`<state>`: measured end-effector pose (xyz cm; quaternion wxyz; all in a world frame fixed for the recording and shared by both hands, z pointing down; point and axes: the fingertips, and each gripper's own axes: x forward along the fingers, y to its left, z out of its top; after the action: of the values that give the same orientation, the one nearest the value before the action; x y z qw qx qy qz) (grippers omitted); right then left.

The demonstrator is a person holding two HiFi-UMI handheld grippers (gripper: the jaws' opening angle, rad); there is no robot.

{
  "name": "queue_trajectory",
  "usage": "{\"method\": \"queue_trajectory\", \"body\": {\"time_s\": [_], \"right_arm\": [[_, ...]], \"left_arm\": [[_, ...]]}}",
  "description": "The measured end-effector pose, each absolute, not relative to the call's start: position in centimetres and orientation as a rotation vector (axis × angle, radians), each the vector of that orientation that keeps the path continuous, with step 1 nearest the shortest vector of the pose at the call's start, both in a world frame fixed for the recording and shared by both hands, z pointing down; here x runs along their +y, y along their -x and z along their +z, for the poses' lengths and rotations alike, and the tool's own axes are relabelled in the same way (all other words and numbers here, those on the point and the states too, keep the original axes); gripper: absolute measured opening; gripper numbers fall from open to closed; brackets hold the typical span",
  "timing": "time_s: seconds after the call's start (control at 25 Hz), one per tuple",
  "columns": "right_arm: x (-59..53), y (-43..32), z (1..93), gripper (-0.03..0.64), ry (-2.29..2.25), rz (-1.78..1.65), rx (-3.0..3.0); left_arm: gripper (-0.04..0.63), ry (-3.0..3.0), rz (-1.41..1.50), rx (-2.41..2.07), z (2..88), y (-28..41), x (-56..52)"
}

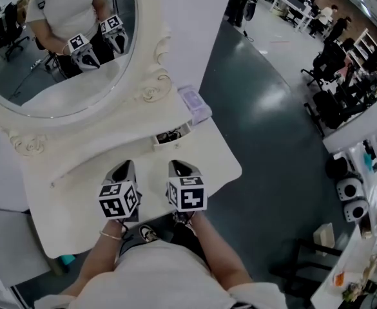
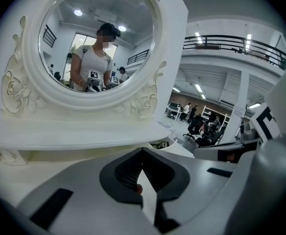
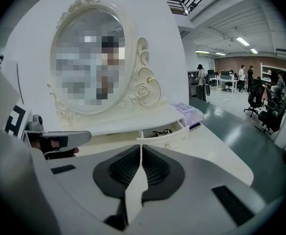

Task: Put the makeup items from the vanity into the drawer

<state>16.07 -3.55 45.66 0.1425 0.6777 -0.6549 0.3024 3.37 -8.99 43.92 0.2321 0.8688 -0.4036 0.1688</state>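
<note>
A white vanity (image 1: 104,192) carries an oval mirror (image 1: 59,50) above a narrow shelf (image 1: 111,131). A small drawer (image 1: 173,138) under the shelf's right end stands pulled out, with dark small items (image 3: 160,131) lying inside. A lavender box (image 1: 194,103) rests on the shelf's right end, also in the right gripper view (image 3: 189,112). My left gripper (image 1: 125,166) and right gripper (image 1: 179,166) hover side by side over the tabletop's front, short of the drawer. Both left (image 2: 143,153) and right (image 3: 141,148) are shut with nothing between the jaws.
The tabletop's rounded right edge (image 1: 236,166) drops off to a dark floor (image 1: 272,127). Office chairs (image 1: 333,76) and desks with people stand far to the right. The mirror reflects a person and both grippers.
</note>
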Motion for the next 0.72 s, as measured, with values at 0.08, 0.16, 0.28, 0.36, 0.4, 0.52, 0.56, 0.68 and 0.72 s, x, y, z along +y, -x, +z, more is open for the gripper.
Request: {"method": "queue_trajectory", "body": {"time_s": [0.08,0.16,0.28,0.36,0.4,0.52,0.56,0.68,0.72], "right_arm": [[-3.7,-16.8,45.4,0.025,-1.957,0.857,-1.884],[-3.7,-17.3,45.4,0.025,-1.958,0.849,-1.88],[-3.6,-17.9,45.5,0.025,-1.955,0.847,-1.879],[-3.6,-18.3,45.5,0.021,-1.956,0.837,-1.88],[-3.6,-18.4,45.4,0.018,-1.957,0.828,-1.881],[-3.7,-18.8,45.3,0.018,-1.946,0.811,-1.887],[-3.8,-19.0,45.3,0.018,-1.944,0.811,-1.888],[-3.9,-19.4,45.4,0.018,-1.944,0.817,-1.884],[-3.9,-19.5,45.4,0.018,-1.945,0.818,-1.882]], "left_arm": [[0.002,-2.39,0.452,-1.111,43.7,-4.0,-9.1],[0.002,-2.383,0.449,-1.113,43.9,-4.4,-9.1],[0.002,-2.367,0.448,-1.118,44.3,-4.8,-8.9],[0.002,-2.361,0.45,-1.12,44.5,-5.1,-8.8],[0.002,-2.359,0.452,-1.12,44.5,-5.3,-8.8],[0.002,-2.354,0.455,-1.122,44.7,-5.7,-8.8],[0.002,-2.353,0.454,-1.125,44.7,-5.9,-8.9],[0.002,-2.355,0.45,-1.128,44.5,-6.3,-9.2],[0.002,-2.357,0.449,-1.127,44.4,-6.4,-9.3]]}}
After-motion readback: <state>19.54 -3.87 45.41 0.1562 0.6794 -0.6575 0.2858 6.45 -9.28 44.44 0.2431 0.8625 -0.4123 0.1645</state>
